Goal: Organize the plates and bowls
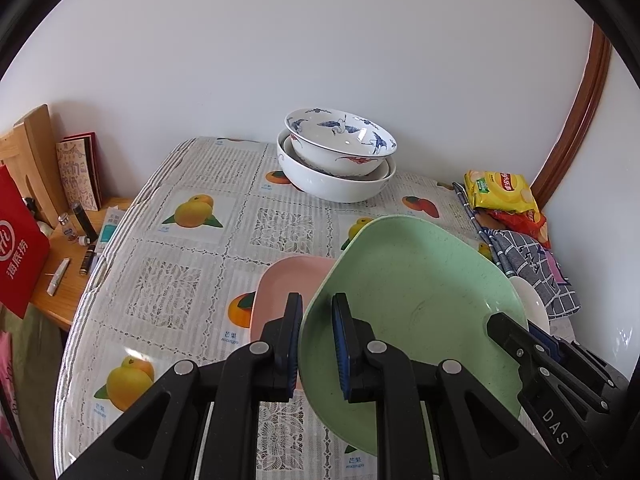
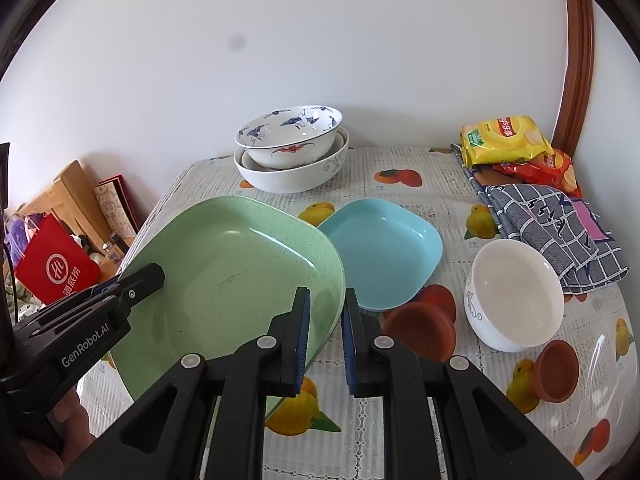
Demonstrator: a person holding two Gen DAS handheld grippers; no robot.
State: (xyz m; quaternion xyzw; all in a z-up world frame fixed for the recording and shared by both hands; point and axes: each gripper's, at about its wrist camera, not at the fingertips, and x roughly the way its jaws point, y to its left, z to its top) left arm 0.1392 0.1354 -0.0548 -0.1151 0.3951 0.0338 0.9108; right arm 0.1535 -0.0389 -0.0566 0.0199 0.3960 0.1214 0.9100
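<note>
The green plate [image 1: 416, 300], a speckled, rounded square, is clamped at opposite rims by the left gripper [image 1: 318, 344] and right gripper [image 2: 326, 344] and held tilted above the desk [image 1: 192, 264]. Two patterned bowls [image 2: 292, 148] are already nested; the pink plate [image 1: 280, 292], blue plate [image 2: 384, 252] and white bowl [image 2: 514, 296] remain unstacked.

A speckled pale-green squarish plastic plate [image 2: 236, 276] is tilted above the worktop, gripped at its opposite rims, overlapping a pale-pink squarish plate [image 1: 286, 284] lying flat and the edge of a light-blue squarish plate [image 2: 384, 250] lying flat. A blue-and-red painted white porcelain bowl [image 2: 294, 134] sits nested in a larger white bowl [image 2: 296, 174] at the far edge. A small white bowl [image 2: 514, 294] stands upright near the right, apart from the plates
</note>
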